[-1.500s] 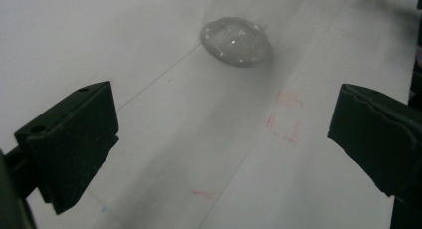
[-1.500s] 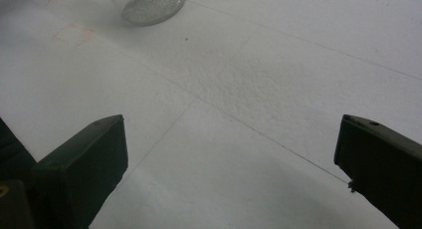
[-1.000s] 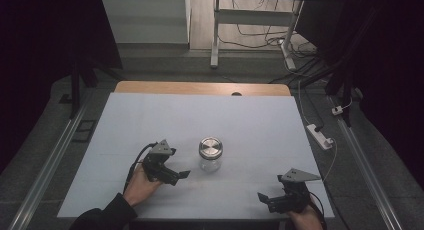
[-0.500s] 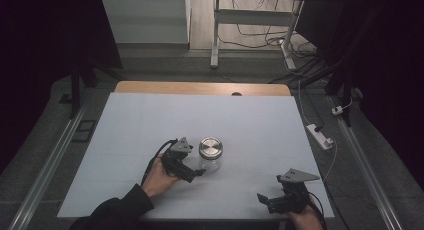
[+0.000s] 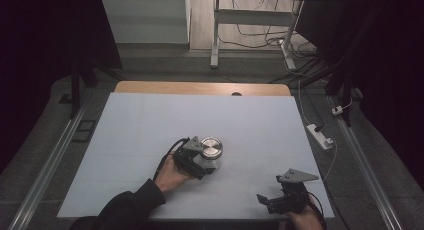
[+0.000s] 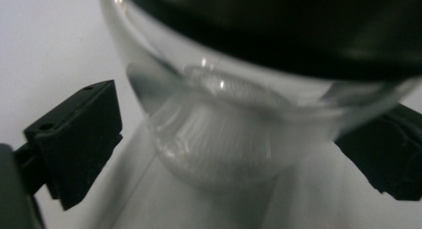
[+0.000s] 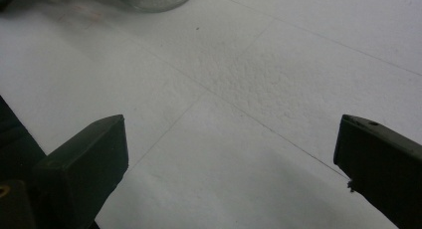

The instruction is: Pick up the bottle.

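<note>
Resting right gripper [image 5: 265,201]: near right corner of the worktop [image 5: 130,120], jaws spread wide with bare white surface between them, well apart from the jar.
Left gripper [image 5: 206,166]: near the middle of the worktop, reached in from the near left; its jaws have just been closing and stand one on each side of the jar.
Jar [image 5: 211,153]: clear glass with a metal lid [image 5: 212,147], upright near the worktop's centre, lid on.
Jar against jaws: in the left gripper view the glass wall [image 6: 234,119] bulges between the two black jaws; I judge a gap on the left side, so no firm grip yet.
Risk, slip: smooth rounded glass could squirt out forward if the jaws pinch off-centre.
Risk, tip: closing with one jaw touching first may shove or tilt the jar.
Far edge: bare wooden strip [image 5: 200,88] beyond the white cover.
</note>
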`<state>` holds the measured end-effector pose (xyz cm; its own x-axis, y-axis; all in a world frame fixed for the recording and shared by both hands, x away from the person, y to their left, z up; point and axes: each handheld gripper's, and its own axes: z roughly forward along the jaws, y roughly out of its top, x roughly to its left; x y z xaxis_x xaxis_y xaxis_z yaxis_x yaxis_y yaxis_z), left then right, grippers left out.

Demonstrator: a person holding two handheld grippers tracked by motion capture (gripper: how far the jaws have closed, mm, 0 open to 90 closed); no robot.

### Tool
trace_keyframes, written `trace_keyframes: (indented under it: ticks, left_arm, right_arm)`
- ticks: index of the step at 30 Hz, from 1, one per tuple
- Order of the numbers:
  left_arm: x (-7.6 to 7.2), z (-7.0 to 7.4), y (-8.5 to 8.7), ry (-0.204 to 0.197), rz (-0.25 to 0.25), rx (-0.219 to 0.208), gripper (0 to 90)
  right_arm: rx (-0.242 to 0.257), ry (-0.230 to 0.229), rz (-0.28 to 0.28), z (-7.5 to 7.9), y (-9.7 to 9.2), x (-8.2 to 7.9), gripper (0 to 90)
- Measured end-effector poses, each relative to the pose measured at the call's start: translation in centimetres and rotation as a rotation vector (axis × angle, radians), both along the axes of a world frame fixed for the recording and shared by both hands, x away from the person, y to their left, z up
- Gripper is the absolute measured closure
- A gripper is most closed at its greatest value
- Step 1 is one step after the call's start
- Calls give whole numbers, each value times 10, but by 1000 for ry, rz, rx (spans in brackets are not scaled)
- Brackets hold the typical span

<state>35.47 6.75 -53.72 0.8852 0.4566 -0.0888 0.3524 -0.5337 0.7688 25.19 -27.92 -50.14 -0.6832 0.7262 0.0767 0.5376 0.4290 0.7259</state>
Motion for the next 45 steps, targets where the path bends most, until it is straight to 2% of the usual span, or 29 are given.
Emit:
trace_keyframes:
  ticks: [6,10,14,22,26,30,34,40,45]
  left_arm:
    - [4,1,-3,-1,-13,-23,67]
    - [2,3,-5,-23,-28,-29,126]
    - [-1,4,-6,-45,-12,-13,150]
    - [-5,6,-8,-56,12,-2,156]
    - [-6,9,-7,-63,-3,11,156]
    - [-8,16,-5,-71,-7,17,157]
    - [-10,25,-2,-77,-14,3,157]
    - [-14,38,5,-58,-28,-26,157]
    - [-18,48,15,-44,-55,-22,157]
  right_arm:
    - [-2,2,4,0,0,0,6]
    - [-4,1,6,0,1,0,6]
    - [-5,1,7,0,1,0,6]
    - [-8,0,10,0,1,0,6]
    - [-9,-1,12,0,1,0,7]
    - [-11,-3,14,0,1,-1,7]
    - [-11,-3,16,0,2,-1,7]
    - [-18,-4,19,0,2,-1,7]
    - [-25,-5,21,0,3,-1,7]
